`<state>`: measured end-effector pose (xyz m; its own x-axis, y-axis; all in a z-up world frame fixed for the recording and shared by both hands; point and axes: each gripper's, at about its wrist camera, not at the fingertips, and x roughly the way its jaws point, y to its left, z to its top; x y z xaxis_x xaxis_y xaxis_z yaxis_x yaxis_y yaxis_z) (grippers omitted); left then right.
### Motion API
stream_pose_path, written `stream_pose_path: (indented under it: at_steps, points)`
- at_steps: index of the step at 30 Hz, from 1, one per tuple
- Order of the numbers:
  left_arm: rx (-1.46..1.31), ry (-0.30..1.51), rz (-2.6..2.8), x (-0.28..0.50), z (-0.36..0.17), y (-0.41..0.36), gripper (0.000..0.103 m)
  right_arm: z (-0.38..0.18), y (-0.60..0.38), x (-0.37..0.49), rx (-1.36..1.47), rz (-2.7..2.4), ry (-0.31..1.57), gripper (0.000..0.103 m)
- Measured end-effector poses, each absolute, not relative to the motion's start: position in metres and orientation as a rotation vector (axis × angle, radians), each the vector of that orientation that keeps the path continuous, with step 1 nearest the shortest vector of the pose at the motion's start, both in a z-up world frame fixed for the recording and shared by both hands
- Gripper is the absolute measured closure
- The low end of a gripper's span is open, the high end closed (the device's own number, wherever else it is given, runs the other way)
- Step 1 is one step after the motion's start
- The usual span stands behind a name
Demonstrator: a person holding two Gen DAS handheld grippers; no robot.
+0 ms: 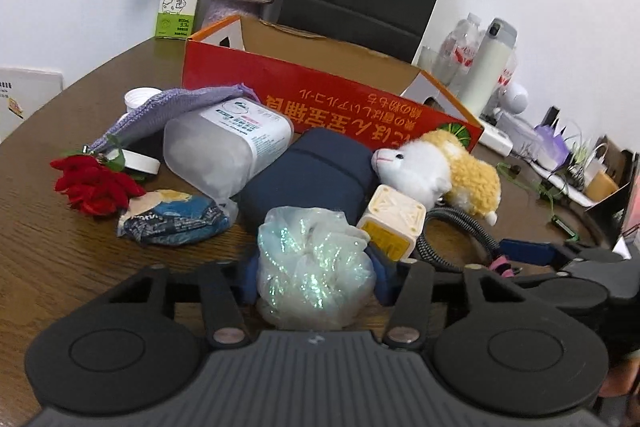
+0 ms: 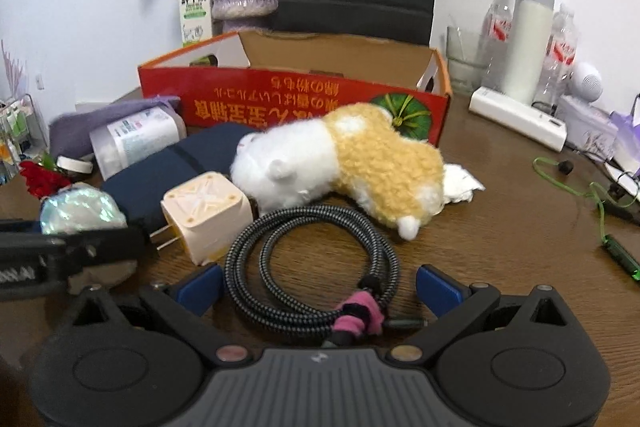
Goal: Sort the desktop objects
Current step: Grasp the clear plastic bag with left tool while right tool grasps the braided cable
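Left tool (image 1: 316, 279) clamped on shiny plastic bag (image 1: 314, 267), near table (image 1: 60, 247) edge. Right tool (image 2: 318, 289) wide open around coiled cable (image 2: 312, 267), not gripping. Risk: slippery bag slips; loose coil snags charger (image 2: 208, 219).

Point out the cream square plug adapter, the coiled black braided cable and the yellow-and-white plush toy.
Cream square plug adapter (image 2: 204, 215), right wrist view, top face.
Coiled black braided cable (image 2: 256, 227), right wrist view, upper loop.
Yellow-and-white plush toy (image 2: 380, 155), right wrist view, yellow body.
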<state>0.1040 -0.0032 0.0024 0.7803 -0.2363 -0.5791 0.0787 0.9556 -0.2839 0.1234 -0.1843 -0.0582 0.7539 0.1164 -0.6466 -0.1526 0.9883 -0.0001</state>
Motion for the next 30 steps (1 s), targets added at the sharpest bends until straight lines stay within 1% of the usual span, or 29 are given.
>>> stream_pose_path:
  at_steps: [1, 2, 8, 13, 16, 20, 25, 28, 30]
  points:
    - [-0.26, 0.657, -0.185, 0.105, 0.002, -0.003, 0.054, -0.058, -0.184, 0.124, -0.047, 0.146, 0.7, 0.002]
    - [-0.26, 0.656, -0.191, 0.105, 0.002, -0.004, 0.054, -0.058, -0.185, 0.123, -0.036, 0.154, 0.692, 0.011]
    - [-0.258, 0.642, -0.211, 0.102, 0.004, -0.005, 0.056, -0.055, -0.183, 0.11, -0.04, 0.166, 0.665, 0.012]
    - [-0.268, 0.583, -0.211, 0.091, 0.013, -0.003, 0.056, -0.044, -0.186, 0.094, -0.018, 0.151, 0.606, 0.013]
    - [-0.274, 0.546, -0.225, 0.085, 0.029, 0.0, 0.057, -0.031, -0.191, 0.089, 0.022, 0.161, 0.583, 0.013]
    - [-0.256, 0.497, -0.261, 0.089, 0.064, 0.003, 0.057, -0.002, -0.197, 0.095, 0.042, 0.177, 0.54, 0.012]
    - [-0.249, 0.429, -0.248, 0.121, 0.111, 0.007, 0.056, 0.038, -0.194, 0.123, 0.018, 0.16, 0.476, 0.012]
    - [-0.267, 0.437, -0.234, 0.155, 0.129, 0.008, 0.056, 0.054, -0.194, 0.148, 0.05, 0.156, 0.446, 0.012]
    - [-0.291, 0.473, -0.223, 0.183, 0.135, 0.009, 0.056, 0.061, -0.192, 0.168, 0.063, 0.142, 0.43, 0.012]
